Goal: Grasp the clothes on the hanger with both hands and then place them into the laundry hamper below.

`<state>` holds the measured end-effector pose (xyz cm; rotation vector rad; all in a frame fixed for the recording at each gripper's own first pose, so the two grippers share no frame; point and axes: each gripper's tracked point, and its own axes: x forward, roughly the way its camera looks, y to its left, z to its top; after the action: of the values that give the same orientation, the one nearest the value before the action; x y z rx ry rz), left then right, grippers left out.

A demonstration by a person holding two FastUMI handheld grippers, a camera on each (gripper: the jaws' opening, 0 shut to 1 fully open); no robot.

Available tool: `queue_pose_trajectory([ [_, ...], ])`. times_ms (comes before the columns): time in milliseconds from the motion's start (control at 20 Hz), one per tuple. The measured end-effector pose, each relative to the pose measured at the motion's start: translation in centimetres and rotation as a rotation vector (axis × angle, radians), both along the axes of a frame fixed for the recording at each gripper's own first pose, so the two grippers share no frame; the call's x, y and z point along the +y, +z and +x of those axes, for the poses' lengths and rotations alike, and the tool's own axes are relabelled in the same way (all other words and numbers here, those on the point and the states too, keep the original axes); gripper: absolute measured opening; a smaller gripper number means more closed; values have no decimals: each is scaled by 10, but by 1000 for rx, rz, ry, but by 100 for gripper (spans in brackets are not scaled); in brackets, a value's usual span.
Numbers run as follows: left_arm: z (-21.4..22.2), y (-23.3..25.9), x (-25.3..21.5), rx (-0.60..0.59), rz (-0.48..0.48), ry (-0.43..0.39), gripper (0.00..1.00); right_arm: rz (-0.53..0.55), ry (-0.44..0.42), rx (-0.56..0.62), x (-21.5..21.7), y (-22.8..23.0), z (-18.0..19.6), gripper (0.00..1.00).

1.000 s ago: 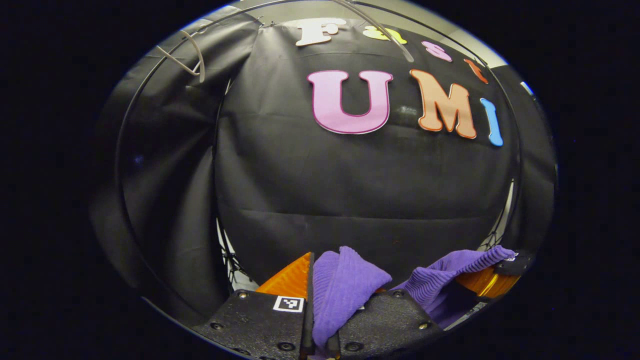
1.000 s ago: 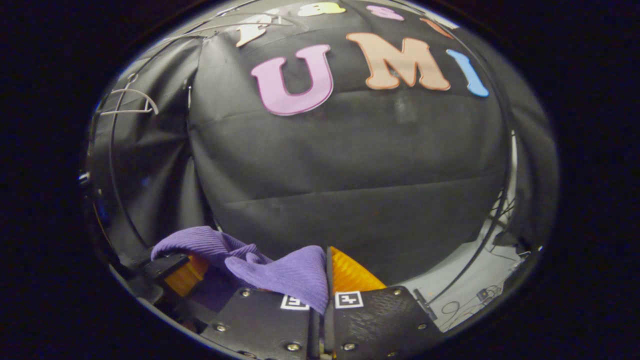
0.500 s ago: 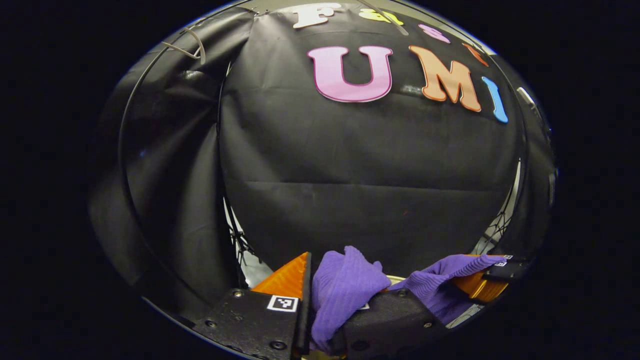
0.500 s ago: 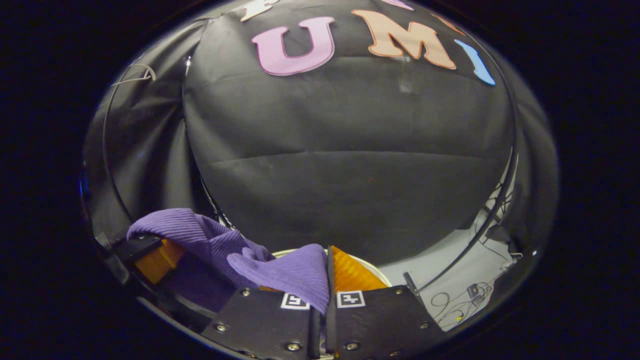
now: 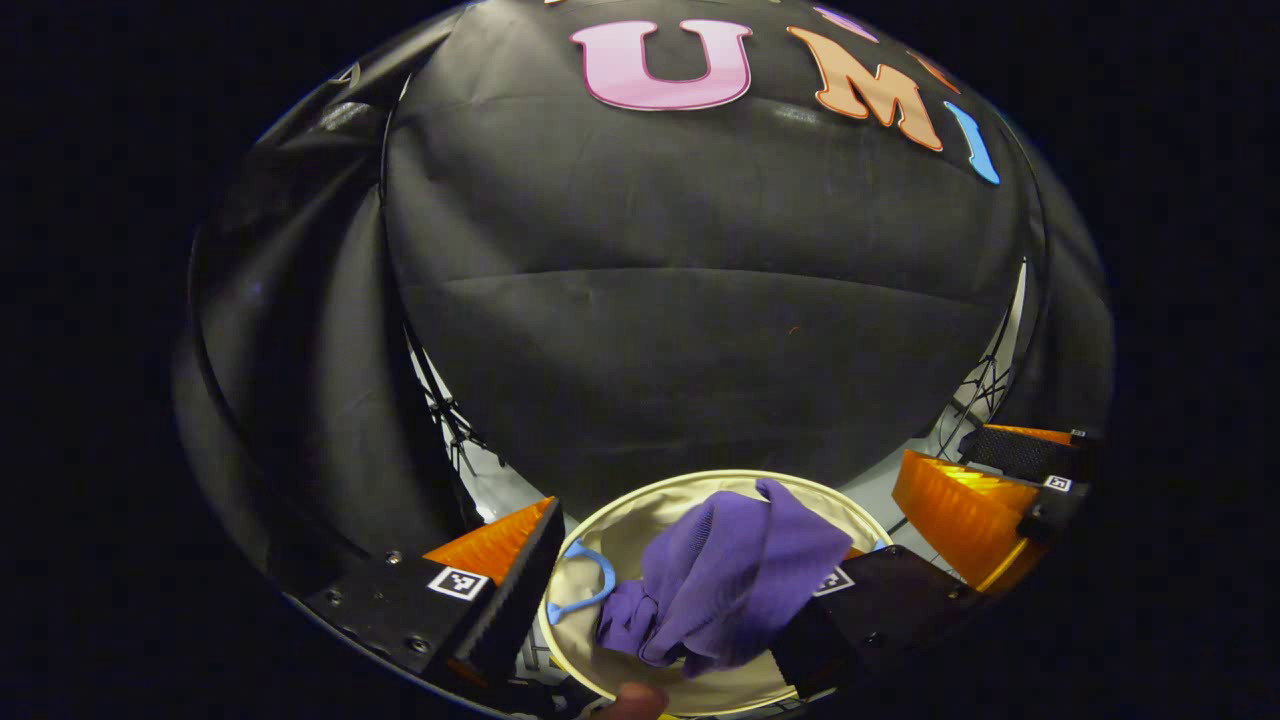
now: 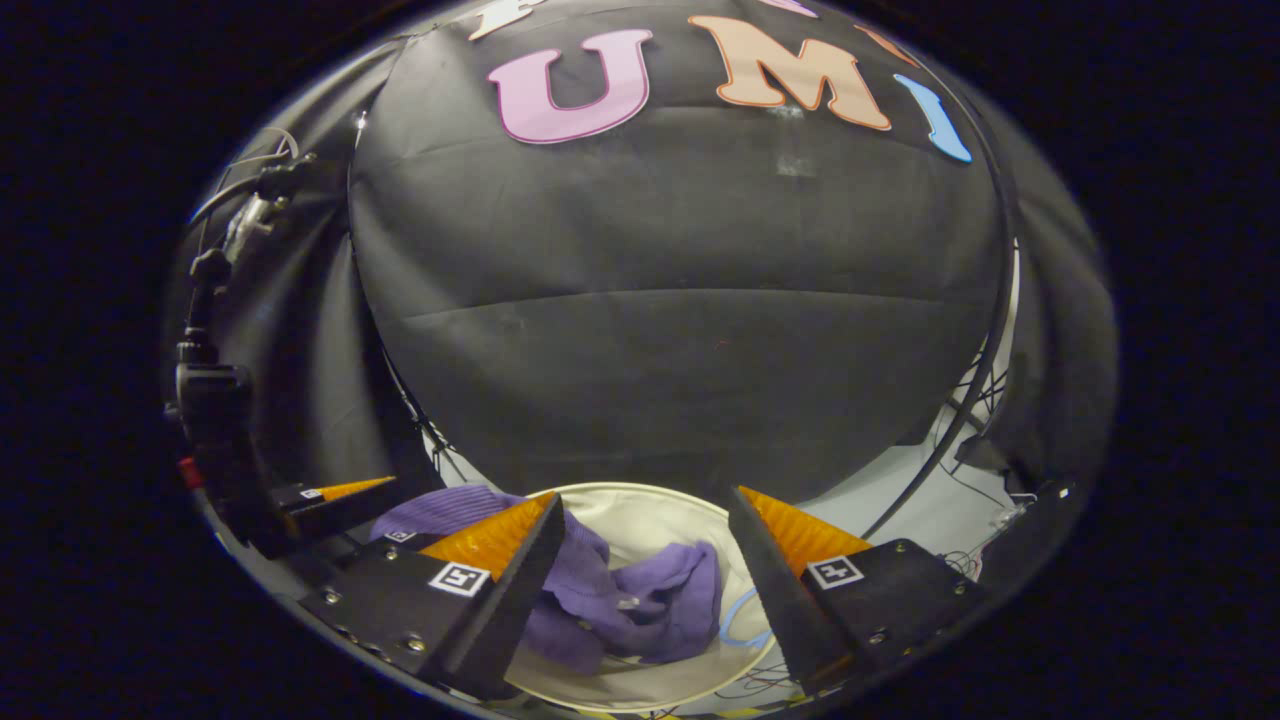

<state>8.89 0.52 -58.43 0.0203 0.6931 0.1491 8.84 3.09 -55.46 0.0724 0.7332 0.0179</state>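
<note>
Right gripper view: jaws released garment (image 6: 640, 605) into hamper (image 6: 650, 520).

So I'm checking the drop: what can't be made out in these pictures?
- Left gripper view: the purple garment drapes over the left claw's right finger, so contact there is unclear.
- Right gripper view: the right claw hides part of the garment and the hamper.
- Both views: the hamper's near rim is cut off.

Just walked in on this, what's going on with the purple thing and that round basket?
A person is working two handheld tongs over a round hamper. The purple garment lies bunched inside it, beside a blue loop handle. Both tongs, left and right, stand open above the hamper, neither pressing on the cloth, though a fold drapes by the left one. The drop looks done.
</note>
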Motion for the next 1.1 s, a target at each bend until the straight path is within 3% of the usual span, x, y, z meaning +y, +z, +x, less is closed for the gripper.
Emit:
queue_pose_trajectory([
  [150,0,4,2,-2,-10,-4,96,19,-26,8,-5,-3,-6,99],
  [300,9,44,11,-137,38,2,96,41,-42,1,-6,4,-5,99],
  [450,6,62,10,-159,-7,4,93,50,-32,-26,-4,18,-4,99],
  [700,3,93,21,-177,44,23,95,90,-6,-84,5,55,-2,99],
  [750,4,100,22,-180,39,23,95,85,6,-98,6,65,-1,94],
  [800,4,108,22,-182,32,25,96,77,20,-109,7,73,0,99],
  [1100,-4,183,11,-236,29,-11,95,63,81,-197,19,140,5,99],
])
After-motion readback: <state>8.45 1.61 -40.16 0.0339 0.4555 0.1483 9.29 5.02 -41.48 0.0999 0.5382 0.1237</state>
